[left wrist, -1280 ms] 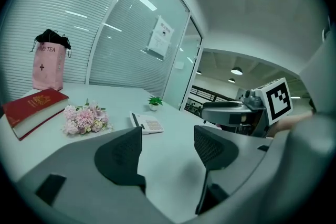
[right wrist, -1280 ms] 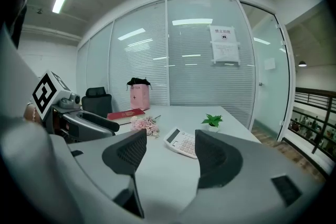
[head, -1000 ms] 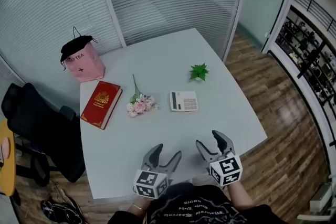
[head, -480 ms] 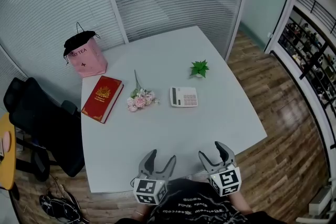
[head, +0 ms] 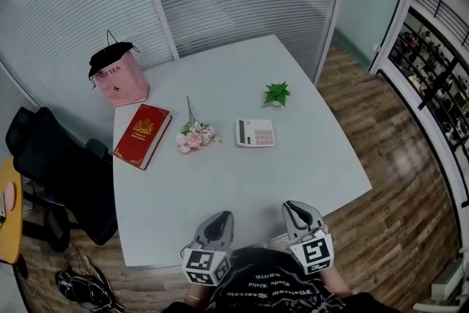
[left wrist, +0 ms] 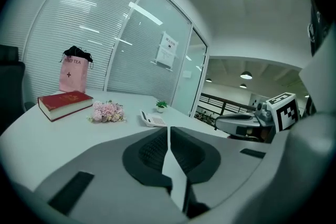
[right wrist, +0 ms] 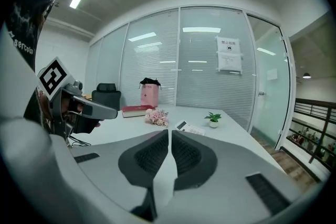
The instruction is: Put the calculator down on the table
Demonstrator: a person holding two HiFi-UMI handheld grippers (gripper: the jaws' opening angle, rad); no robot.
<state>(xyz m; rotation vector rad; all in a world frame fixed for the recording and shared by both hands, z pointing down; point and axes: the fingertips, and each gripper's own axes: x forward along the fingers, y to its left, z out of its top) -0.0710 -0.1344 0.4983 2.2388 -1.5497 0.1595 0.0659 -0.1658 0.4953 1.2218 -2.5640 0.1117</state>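
Note:
The white calculator (head: 255, 133) lies flat on the white table (head: 220, 179), right of centre, and shows far off in the left gripper view (left wrist: 152, 119) and the right gripper view (right wrist: 191, 128). Both grippers hang at the table's near edge, well short of it. The jaws of my left gripper (head: 220, 220) (left wrist: 168, 128) are closing and stand almost together with nothing between them. It is the same with my right gripper (head: 297, 210) (right wrist: 169, 132): jaws closing, nearly touching, empty.
A red book (head: 142, 135) and a bunch of pink flowers (head: 192, 137) lie left of the calculator. A small green plant (head: 276, 94) stands behind it. A pink bag (head: 117, 77) sits at the far left corner. A black chair (head: 51, 172) stands beside the table's left edge.
Both grippers stood wide open in the earlier frames and now have their jaws drawn together. They have slid a little back toward the person at the table's near edge.

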